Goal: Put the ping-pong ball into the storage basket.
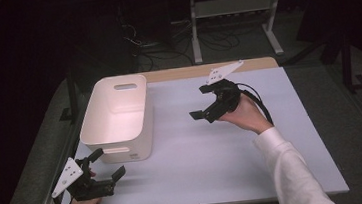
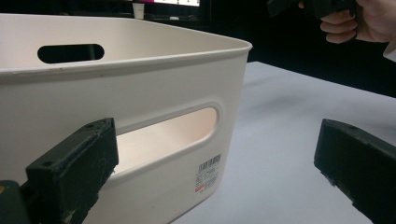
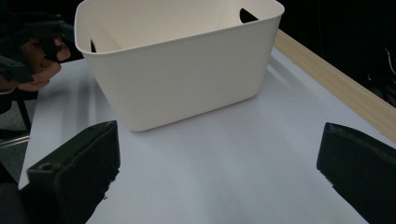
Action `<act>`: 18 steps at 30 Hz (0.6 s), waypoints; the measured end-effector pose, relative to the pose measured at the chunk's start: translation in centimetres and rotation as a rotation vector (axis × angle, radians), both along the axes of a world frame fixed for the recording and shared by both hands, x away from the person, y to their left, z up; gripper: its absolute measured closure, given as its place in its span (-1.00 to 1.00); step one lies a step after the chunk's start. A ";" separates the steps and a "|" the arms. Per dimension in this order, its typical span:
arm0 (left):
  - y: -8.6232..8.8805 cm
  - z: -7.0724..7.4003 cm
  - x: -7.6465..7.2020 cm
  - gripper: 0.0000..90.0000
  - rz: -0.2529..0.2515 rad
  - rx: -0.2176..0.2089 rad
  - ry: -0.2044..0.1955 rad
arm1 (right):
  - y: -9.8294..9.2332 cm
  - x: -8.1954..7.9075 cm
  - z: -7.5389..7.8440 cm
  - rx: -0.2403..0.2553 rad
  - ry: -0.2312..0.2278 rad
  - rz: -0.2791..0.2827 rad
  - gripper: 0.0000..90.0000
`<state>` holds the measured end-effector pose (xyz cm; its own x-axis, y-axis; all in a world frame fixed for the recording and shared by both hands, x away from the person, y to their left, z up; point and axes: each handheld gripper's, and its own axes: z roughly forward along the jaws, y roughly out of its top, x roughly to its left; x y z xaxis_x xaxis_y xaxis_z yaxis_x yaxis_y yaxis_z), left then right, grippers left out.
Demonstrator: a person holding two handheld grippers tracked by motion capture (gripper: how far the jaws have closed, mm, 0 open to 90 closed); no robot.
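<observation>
Two grippers, jaws apart and empty, flanked the white plastic bin (image 1: 118, 115): left gripper (image 1: 106, 165) just beside its near handled end at 7 o'clock, right gripper (image 1: 203, 101) farther at 3 o'clock.

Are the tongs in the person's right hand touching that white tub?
Apart. In the high view, bare table lies between the right tongs and the white tub; the right gripper view shows open table before the tub.

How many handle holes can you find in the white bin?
2. One is in the far end wall of the white bin; the other is in the near end wall, beside the left gripper. No others are visible.
</observation>
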<state>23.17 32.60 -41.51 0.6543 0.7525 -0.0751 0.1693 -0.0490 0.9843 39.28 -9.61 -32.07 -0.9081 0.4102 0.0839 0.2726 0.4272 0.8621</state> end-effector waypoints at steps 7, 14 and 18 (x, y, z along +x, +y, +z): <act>0.0 0.0 0.0 -1.00 -0.001 0.000 0.000 | -1.0 -0.1 -1.1 -0.004 0.019 -0.019 -1.00; 0.0 0.0 0.0 -1.00 0.000 0.009 0.002 | -1.7 -0.3 -1.6 -0.002 0.025 -0.027 -1.00; 0.1 0.0 0.0 -1.00 0.000 0.010 0.001 | -2.2 -0.6 -1.8 0.003 0.027 -0.030 -1.00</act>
